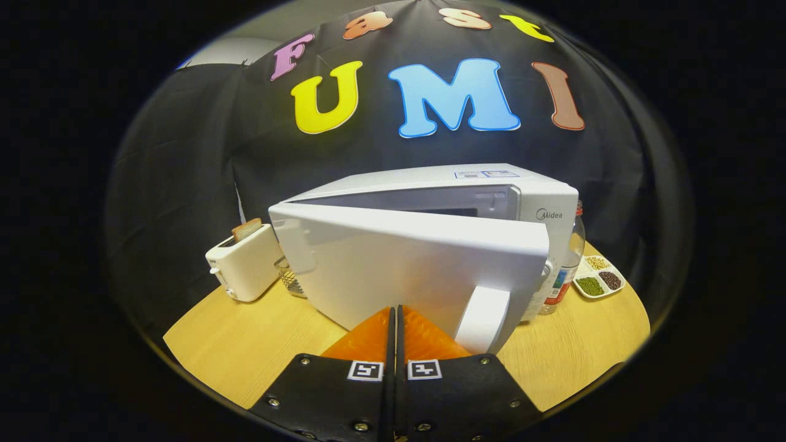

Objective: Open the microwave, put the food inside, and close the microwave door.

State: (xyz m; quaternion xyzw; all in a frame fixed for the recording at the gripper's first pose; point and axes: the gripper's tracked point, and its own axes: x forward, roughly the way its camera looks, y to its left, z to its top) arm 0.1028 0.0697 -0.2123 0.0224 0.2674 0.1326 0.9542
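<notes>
The gripper [395,313] has its orange fingers [368,337] pressed together, holding nothing, tips at or just short of the microwave door [393,264]. The door handle [483,319] stands upright just right of the tips. The door hangs partly ajar, hinged left, across the microwave [491,196] beyond. Judgement: closing needs a push forward. A toaster [245,264] crowds the left; a bottle [568,264] and snack tray [599,279] sit right.

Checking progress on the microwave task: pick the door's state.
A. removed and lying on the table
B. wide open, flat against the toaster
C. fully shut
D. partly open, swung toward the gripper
D: the microwave door stands ajar from the microwave, its face just ahead of the shut gripper.
</notes>
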